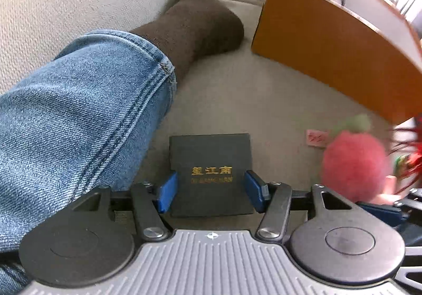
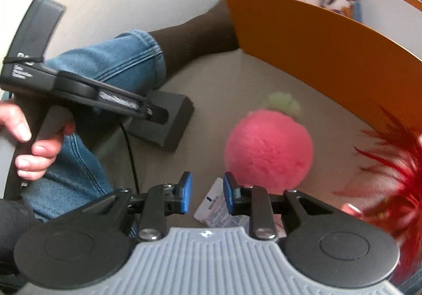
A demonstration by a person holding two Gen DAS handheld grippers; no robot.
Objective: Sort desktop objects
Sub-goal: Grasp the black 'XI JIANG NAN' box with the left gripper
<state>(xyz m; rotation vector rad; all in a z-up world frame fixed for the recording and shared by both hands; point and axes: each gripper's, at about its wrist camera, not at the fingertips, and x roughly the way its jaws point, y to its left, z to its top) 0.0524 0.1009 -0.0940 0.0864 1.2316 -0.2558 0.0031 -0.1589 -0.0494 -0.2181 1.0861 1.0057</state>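
Left wrist view: dark box at bottom centre sits between the left gripper pads, contact unclear; right gripper narrow over a white packet; pink plush ball unsorted; orange bin upper right already holds toys.

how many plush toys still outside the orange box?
1 for certain: the pink plush ball with a green top, on the beige cushion in front of the orange box, beside the red feathery item. More may be hidden past the frame edges.
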